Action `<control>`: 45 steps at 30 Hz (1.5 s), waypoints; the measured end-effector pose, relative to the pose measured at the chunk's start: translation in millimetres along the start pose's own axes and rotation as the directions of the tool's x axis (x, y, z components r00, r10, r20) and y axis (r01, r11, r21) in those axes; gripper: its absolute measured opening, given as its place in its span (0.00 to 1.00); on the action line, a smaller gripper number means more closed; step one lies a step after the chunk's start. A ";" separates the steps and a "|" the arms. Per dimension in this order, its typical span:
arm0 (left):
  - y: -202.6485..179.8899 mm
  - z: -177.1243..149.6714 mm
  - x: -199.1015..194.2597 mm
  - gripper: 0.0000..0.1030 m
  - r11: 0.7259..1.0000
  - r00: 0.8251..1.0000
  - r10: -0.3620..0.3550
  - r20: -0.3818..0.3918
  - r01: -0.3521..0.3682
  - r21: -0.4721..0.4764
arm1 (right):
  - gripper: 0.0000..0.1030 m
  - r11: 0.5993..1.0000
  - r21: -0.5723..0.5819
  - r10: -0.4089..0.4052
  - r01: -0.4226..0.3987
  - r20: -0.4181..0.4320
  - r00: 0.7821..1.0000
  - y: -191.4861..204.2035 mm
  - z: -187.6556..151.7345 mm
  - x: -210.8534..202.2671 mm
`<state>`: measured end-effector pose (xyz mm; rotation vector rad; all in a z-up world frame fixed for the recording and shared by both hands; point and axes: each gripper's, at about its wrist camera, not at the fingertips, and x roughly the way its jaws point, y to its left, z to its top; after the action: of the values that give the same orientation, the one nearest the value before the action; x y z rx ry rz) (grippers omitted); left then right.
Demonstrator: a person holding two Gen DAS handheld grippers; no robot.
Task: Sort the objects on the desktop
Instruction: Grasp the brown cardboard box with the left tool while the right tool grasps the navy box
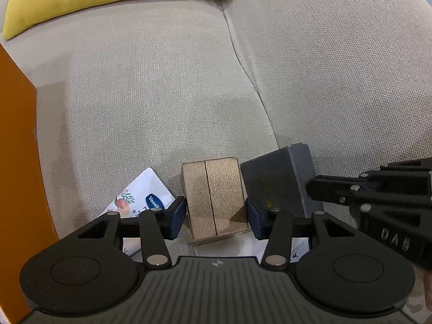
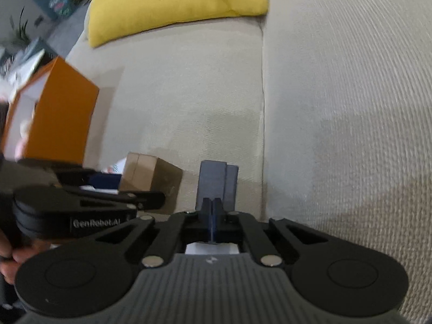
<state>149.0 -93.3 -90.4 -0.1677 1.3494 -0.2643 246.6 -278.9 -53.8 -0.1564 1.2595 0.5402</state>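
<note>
A tan box (image 1: 216, 199) stands on the beige sofa seat (image 1: 162, 94). My left gripper (image 1: 216, 217) is shut on it, one blue pad pressed to each side. Right beside it stands a grey-blue box (image 1: 278, 178). My right gripper (image 1: 313, 189) comes in from the right with its tip at that box's right side. In the right wrist view the right gripper (image 2: 213, 205) is shut, fingers together with nothing between them, and the grey-blue box (image 2: 216, 181) is just beyond the tips. The tan box (image 2: 148, 175) shows to its left.
A white Vaseline sachet (image 1: 143, 197) lies left of the tan box, partly under my left finger. An orange box (image 2: 59, 124) stands open at the left. A yellow cushion (image 2: 175, 2) rests at the back. A seam (image 1: 243, 62) splits the seat cushions.
</note>
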 end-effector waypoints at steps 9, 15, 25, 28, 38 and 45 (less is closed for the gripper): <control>0.4 1.1 2.7 0.54 1.000 1.000 -0.003 0.000 0.003 -0.003 | 0.09 0.977 -0.188 -0.095 0.104 0.056 0.994 32.2 -9.0 1.8; 1.7 2.5 2.5 0.54 1.000 1.000 -0.008 -0.001 0.008 -0.007 | 0.31 0.979 -0.160 -0.116 0.124 0.064 0.991 26.9 -8.0 3.0; 4.2 3.1 5.1 0.54 1.000 1.000 -0.019 0.019 0.020 -0.003 | 0.38 0.983 0.148 0.113 -0.107 -0.031 0.993 -16.9 -2.1 15.8; 7.2 4.3 5.1 0.54 1.000 0.999 -0.030 0.019 0.030 -0.008 | 0.40 0.988 0.127 0.097 -0.093 -0.028 0.995 -12.4 -1.2 17.6; 1.5 7.5 8.3 0.53 1.000 0.999 -0.021 0.035 0.020 0.016 | 0.35 0.996 0.089 0.022 -0.019 -0.032 0.999 -7.5 -3.0 23.7; -4.5 1.5 -23.7 0.52 0.998 0.995 -0.030 0.097 0.025 0.056 | 0.35 0.996 0.093 -0.001 0.001 0.008 1.000 1.8 -8.2 -0.3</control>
<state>145.4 -91.0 -66.5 -0.1513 1.2418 -0.3125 238.7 -280.8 -55.8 -0.0765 1.2740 0.4797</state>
